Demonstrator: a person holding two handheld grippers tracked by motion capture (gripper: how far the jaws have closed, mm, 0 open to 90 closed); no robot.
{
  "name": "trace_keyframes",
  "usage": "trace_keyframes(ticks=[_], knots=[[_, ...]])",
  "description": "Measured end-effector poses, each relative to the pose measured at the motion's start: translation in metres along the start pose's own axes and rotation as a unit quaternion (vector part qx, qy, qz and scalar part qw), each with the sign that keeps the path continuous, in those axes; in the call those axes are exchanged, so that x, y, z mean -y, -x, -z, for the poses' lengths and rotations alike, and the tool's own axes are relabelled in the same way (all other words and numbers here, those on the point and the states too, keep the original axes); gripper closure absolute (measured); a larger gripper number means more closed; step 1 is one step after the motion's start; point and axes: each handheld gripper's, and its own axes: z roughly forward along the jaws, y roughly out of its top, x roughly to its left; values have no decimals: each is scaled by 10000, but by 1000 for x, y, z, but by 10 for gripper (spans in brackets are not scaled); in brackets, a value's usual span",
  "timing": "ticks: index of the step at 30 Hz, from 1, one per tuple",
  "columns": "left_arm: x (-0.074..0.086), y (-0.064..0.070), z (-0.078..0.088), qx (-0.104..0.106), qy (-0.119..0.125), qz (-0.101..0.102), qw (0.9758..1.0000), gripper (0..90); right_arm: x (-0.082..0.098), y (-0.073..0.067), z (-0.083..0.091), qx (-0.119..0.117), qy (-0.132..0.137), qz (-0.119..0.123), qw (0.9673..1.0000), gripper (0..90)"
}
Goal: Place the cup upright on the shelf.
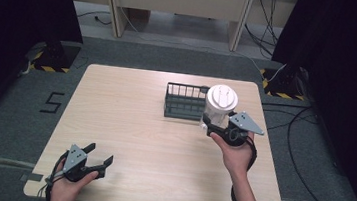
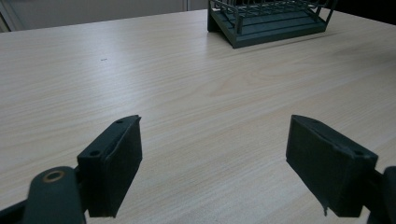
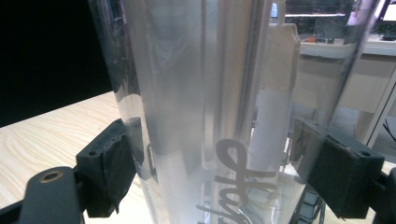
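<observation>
A dark wire rack [image 1: 185, 101] sits on the far right part of the pale wooden table [image 1: 128, 125]. Cables [image 1: 305, 164] trail over the grey floor at right, possibly carpeted.

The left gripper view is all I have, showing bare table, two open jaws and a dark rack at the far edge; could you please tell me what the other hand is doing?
Observer: The right gripper holds a clear plastic bottle upright beside the wire rack, at its right end.
Operator: Are the jaws actually on the bottle?
Observer: Yes, in the right gripper view both pads press the bottle's clear wall, one each side.
Operator: Is the bottle closed?
Observer: From the high view it carries a white lid.
Operator: And where does my gripper sit?
Observer: The left gripper is near the table's front left corner, open.
</observation>
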Motion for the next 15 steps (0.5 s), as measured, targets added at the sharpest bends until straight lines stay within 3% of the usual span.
trace_keyframes(ticks=[15], knots=[[0,0,0,5,12,5,10000,180,-9,3,-13,101,12,-23,9999,179]])
